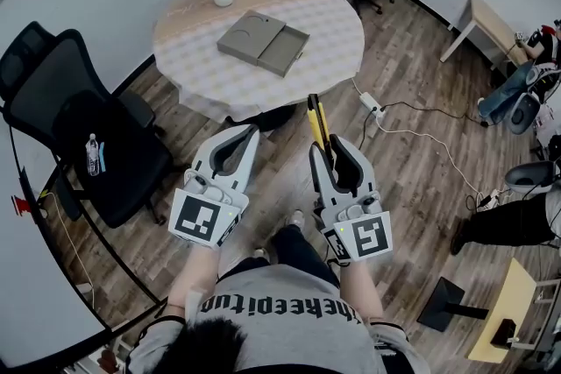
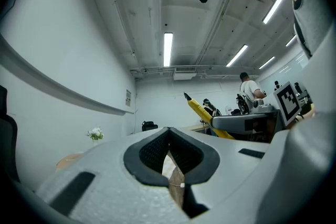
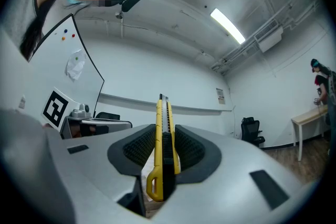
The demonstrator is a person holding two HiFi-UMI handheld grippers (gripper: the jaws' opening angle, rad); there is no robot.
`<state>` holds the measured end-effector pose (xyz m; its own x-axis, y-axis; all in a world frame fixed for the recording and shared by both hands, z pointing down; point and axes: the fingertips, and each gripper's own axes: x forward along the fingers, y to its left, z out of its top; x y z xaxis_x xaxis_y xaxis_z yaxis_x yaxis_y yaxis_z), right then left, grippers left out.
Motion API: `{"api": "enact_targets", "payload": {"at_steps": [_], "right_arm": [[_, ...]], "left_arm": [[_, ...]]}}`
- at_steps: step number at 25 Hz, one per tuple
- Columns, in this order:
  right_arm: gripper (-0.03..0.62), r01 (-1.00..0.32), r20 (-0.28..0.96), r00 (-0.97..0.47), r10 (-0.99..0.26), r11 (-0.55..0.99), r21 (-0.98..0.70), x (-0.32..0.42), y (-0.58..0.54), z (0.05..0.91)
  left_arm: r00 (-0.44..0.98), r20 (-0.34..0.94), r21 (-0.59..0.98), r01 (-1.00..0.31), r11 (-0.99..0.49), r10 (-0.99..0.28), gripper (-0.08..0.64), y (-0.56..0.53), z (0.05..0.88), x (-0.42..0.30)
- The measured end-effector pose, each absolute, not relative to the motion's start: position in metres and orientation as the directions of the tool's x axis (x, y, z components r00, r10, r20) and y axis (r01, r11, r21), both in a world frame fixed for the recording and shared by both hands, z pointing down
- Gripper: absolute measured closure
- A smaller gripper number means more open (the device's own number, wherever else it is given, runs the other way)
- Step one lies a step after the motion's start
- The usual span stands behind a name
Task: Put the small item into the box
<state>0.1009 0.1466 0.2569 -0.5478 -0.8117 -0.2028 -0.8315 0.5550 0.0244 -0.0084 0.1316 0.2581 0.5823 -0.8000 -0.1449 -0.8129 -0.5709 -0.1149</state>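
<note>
Right gripper [image 1: 324,155], clamped on the knife [image 1: 315,120], should carry it steadily to the box [image 1: 263,42]; left gripper [image 1: 249,133] is closed, empty.

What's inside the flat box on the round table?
The box lies open and looks empty: a round recess in one half, the other plain. Nothing covers it, but anything tiny would be too small to see.

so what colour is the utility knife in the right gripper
Yellow with a black centre strip. The utility knife shows best in the right gripper view.
</note>
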Motion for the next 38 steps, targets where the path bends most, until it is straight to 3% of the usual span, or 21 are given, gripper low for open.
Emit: {"api": "enact_targets", "payload": {"at_steps": [18, 38], "right_arm": [[0.472, -0.795, -0.204, -0.598, -0.775, 0.607, 0.026, 0.145, 0.026, 0.252], [0.472, -0.75, -0.207, -0.647, -0.734, 0.662, -0.002, 0.182, -0.035, 0.268]], "left_arm": [[0.538, -0.145, -0.104, -0.843, -0.528, -0.831, 0.545, 0.016, 0.257, 0.04], [0.476, -0.131, -0.109, -0.879, -0.464, -0.87, 0.545, -0.034, 0.268, 0.077]]}}
